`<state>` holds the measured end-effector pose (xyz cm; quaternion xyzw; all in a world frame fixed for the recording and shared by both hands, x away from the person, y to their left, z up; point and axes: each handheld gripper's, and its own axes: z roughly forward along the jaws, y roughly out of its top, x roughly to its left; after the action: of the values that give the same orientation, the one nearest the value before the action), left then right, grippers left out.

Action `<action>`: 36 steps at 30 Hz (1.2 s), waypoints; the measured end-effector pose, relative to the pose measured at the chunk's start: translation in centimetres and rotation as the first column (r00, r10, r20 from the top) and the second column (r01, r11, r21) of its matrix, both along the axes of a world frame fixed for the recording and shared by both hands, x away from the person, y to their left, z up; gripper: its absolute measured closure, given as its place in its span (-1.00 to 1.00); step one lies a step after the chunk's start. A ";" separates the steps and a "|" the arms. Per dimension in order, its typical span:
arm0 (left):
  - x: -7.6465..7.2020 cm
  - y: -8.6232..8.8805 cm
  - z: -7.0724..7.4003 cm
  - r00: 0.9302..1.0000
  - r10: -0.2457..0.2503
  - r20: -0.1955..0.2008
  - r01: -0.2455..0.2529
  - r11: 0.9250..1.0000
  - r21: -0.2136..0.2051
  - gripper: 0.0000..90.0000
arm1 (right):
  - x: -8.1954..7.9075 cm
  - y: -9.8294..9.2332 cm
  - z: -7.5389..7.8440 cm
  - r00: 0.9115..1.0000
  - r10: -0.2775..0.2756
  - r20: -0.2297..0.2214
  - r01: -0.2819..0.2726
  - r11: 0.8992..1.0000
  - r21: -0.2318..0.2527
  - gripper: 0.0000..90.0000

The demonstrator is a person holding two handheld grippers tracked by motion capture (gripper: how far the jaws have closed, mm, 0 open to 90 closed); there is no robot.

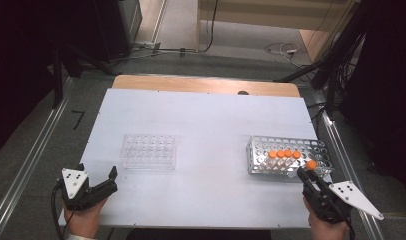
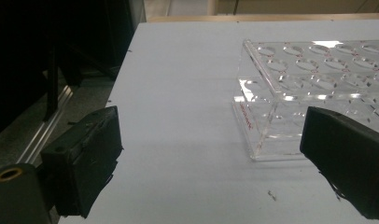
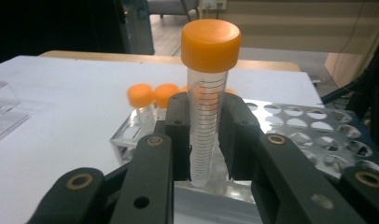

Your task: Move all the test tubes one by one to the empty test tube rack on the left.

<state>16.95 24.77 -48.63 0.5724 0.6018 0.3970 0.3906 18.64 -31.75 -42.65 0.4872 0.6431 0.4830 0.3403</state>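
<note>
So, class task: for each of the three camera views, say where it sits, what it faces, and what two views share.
High view: above the table's near edge, looking forward and down; both hands and grippers show.
Left gripper view: on the left gripper, facing the clear rack; its fingers stand apart.
Right gripper view: on the right gripper, facing the metal rack; fingers clamp an orange-capped tube.
Shared: high and right gripper views both show that tube.
</note>
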 end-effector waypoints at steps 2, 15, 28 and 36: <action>0.0 -0.4 0.0 1.000 -0.010 -0.004 0.010 1.000 -0.003 -0.87 | 0.0 1.0 -0.3 0.999 0.045 -0.009 -0.045 0.999 -0.008 0.61; 0.5 -1.8 0.9 0.991 -0.133 -0.030 0.131 0.990 -0.050 -0.87 | 1.0 6.0 -1.3 0.976 0.210 -0.051 -0.211 0.977 -0.026 0.61; 1.1 -5.4 2.1 0.961 -0.278 -0.007 0.277 0.958 -0.074 -0.87 | 1.9 10.0 -2.1 0.950 0.301 -0.080 -0.306 0.950 -0.066 0.61; 1.8 -8.8 2.5 0.924 -0.383 -0.011 0.381 0.922 -0.065 -0.87 | 2.5 12.3 -2.5 0.933 0.350 -0.087 -0.357 0.931 -0.078 0.61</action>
<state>18.79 15.95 -46.16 0.6710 0.4951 0.2880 0.4709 21.16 -19.42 -45.12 0.3641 0.7537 0.4883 0.2468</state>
